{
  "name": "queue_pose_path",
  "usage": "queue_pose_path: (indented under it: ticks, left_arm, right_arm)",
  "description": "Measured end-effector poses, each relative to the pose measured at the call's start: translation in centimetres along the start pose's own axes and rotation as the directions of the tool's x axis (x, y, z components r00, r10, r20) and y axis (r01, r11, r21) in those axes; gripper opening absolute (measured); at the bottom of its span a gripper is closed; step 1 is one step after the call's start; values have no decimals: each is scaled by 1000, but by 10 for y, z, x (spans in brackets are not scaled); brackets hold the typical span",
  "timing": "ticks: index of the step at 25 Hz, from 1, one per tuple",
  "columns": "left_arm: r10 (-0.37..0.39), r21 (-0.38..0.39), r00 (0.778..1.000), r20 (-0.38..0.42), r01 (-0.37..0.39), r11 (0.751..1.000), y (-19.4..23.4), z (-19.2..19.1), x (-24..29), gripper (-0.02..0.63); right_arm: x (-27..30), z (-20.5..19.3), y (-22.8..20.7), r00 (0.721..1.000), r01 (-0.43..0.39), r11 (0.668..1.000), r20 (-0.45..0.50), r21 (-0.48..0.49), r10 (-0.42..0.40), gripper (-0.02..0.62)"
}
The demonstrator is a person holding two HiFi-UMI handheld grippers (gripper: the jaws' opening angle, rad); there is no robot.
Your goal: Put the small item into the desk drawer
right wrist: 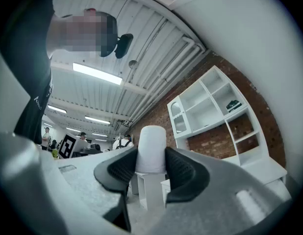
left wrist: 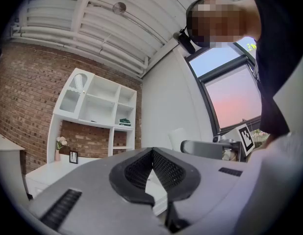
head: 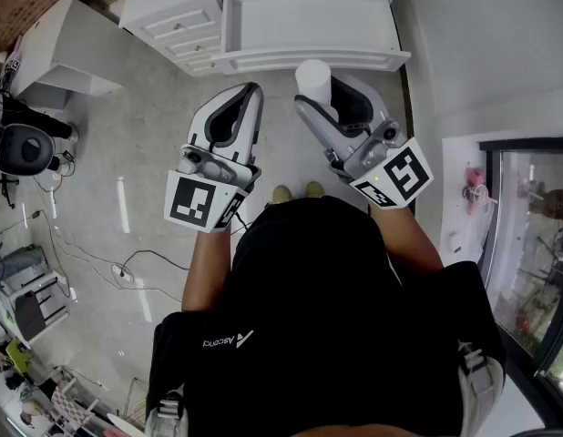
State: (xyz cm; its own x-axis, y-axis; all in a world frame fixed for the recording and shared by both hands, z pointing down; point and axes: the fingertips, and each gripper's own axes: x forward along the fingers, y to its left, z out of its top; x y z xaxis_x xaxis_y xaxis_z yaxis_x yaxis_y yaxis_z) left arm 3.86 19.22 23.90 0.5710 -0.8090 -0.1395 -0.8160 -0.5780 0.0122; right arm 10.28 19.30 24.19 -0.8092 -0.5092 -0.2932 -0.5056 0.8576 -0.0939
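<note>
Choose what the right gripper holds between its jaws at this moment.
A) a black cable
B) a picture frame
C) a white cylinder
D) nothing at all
C: in the right gripper view, a white cylinder stands upright between the two dark pads of the right gripper, which press on its sides.

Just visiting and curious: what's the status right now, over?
Right gripper shut on white cylinder. Left gripper shut, empty. White desk ahead, drawers look closed.
</note>
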Motion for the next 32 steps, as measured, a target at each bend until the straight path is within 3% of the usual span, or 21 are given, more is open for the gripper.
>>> queue_pose_path:
  ticks: [20,32]
  left_arm:
    - [77,53,997,-11,-76,996,-6,-12,42,-2]
    - [99,44,995,6,-99,994,53,-22,74,-2]
  right_arm:
    - [-10,-1,-49,998,-57,998,-13,5,57,174]
    - [43,-22,-87,995,-67,997,-76,-37,64,175]
